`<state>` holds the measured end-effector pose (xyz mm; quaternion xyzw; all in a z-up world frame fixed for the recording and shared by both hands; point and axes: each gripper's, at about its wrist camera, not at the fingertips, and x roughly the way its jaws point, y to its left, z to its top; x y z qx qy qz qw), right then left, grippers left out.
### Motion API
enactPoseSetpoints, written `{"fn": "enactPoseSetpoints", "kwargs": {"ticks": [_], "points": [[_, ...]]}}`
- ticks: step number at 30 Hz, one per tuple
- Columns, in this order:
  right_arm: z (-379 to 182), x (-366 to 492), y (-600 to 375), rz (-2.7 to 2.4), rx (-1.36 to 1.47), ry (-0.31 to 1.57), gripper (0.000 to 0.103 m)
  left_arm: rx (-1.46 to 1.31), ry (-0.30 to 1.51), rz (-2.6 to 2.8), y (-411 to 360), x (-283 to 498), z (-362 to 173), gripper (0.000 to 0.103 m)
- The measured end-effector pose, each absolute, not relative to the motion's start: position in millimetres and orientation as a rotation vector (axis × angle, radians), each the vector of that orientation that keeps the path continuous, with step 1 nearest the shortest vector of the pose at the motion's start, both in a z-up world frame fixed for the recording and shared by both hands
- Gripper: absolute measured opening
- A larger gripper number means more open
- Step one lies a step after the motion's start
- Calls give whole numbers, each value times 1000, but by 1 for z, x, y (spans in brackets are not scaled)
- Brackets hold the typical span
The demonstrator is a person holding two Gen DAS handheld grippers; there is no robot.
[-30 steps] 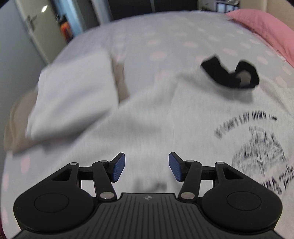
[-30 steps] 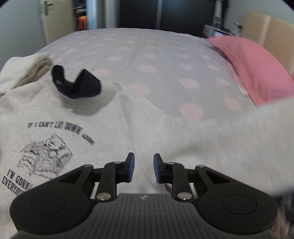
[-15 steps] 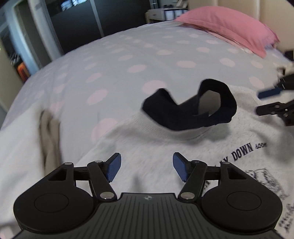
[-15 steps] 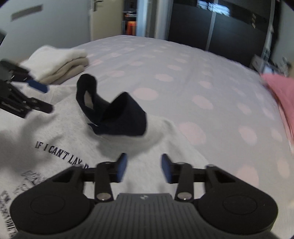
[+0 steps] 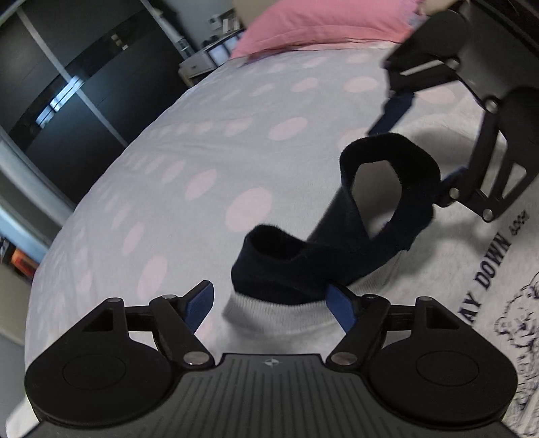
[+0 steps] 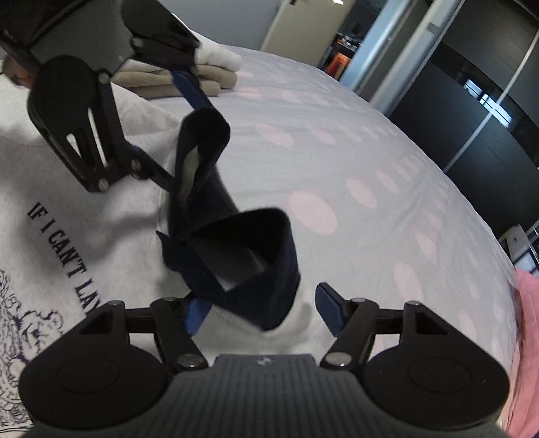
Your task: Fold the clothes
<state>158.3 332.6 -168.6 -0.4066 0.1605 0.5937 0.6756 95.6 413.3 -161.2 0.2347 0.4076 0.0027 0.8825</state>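
A grey sweatshirt (image 5: 471, 286) with dark lettering lies face up on the bed. Its navy collar (image 5: 337, 256) stands up in a twisted loop. My left gripper (image 5: 271, 305) is open and straddles the near end of the collar, against the white neck rib. My right gripper (image 5: 404, 155) faces it from the far side, with its blue fingers on either side of the loop's other end. In the right wrist view the right gripper (image 6: 262, 308) is open around the collar (image 6: 242, 242), its left finger partly behind the cloth. The left gripper (image 6: 187, 145) shows opposite, over the sweatshirt (image 6: 67, 175).
The bed sheet (image 5: 202, 151) is pale with pink dots and stretches away behind the collar. A pink pillow (image 5: 320, 27) lies at the head end. A folded stack of white and beige clothes (image 6: 209, 74) sits beyond the sweatshirt's shoulder. Dark wardrobe doors (image 5: 67, 101) stand past the bed.
Both grippers have closed in on the collar from opposite sides and dropped lower. The right jaws have spread wider. Each gripper now straddles one end of the loop.
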Motion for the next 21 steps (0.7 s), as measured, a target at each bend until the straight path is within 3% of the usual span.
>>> {"fn": "enactPoseSetpoints", "kwargs": {"ticks": [2,4,6,7,10,12,18,21], "points": [[-167,164,338,1370,-908,368,67,449,851,-3,417,99,-160,72],[-165,169,342,1393,-885,423,40,409,854,-13,420,102,-158,63],[-163,172,342,1396,-869,452,29,369,856,-22,424,106,-157,38],[-162,173,340,1397,-863,457,21,349,858,-26,426,107,-156,32],[-153,177,335,1371,-814,480,9,287,858,-33,431,110,-152,14],[-143,180,332,1352,-763,492,7,250,843,-11,435,104,-141,8],[-100,190,340,1245,-664,461,4,187,770,93,445,108,-99,5],[-100,196,360,1187,-676,482,4,198,803,156,447,131,-104,5]]}}
